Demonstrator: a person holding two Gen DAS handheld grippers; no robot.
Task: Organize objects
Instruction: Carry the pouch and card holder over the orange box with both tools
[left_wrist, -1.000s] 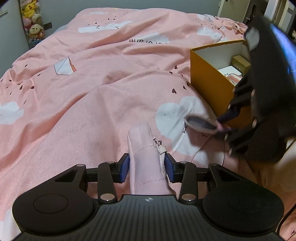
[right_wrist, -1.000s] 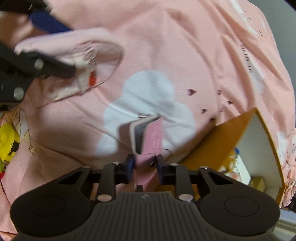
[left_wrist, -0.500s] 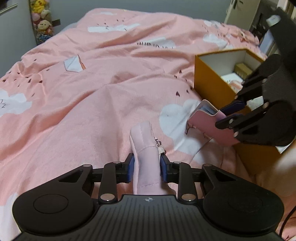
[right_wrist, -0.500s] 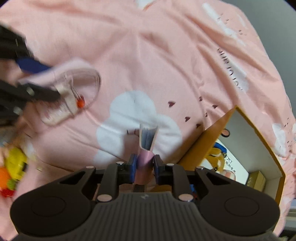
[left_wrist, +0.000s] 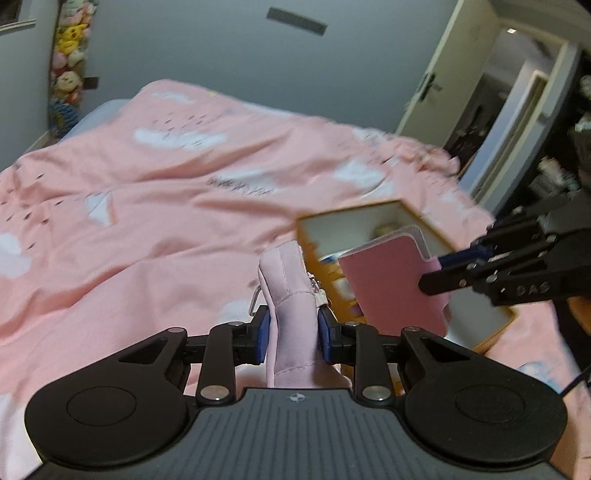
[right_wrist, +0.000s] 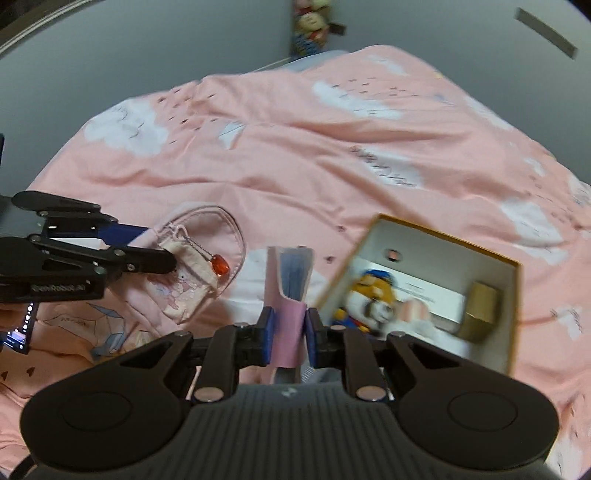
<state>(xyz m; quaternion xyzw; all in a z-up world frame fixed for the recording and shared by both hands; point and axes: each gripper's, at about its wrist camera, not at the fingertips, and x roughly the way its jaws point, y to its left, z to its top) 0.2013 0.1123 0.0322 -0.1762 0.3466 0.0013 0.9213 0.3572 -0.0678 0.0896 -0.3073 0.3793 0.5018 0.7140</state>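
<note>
- Now both grippers sit higher than a second ago: the wall and a doorway fill the top of each view, where before only the pink bedspread (left_wrist: 155, 206) showed.
- Left gripper (left_wrist: 293, 328): its blue pads are clamped on a pale pink zip pouch (left_wrist: 291, 291), held upright and clear of the bedspread; the grip looks the same as in the earlier frames.
- From the right wrist view, the pouch (right_wrist: 207, 266) shows a clear front panel and a red charm (right_wrist: 219, 265) hanging on a small chain.
- Right gripper (right_wrist: 288, 330): closed on the lower end of a pink card holder (right_wrist: 290, 295), its blue inner leaves fanning out at the top.
- A second ago the card holder hung low over a white cloud print, short of the box; now it (left_wrist: 391, 280) is raised in front of the orange box (left_wrist: 476, 317), overlapping the near wall in the left wrist view.
- Orange box (right_wrist: 515, 314), white inside, lies open on the bedspread just right of the card holder, and more of its interior shows than before: a yellow and blue plush figure (right_wrist: 369, 295), a white card and a small gold box (right_wrist: 480, 312).
- Plush toys (left_wrist: 68, 74) hang at the far wall.
</note>
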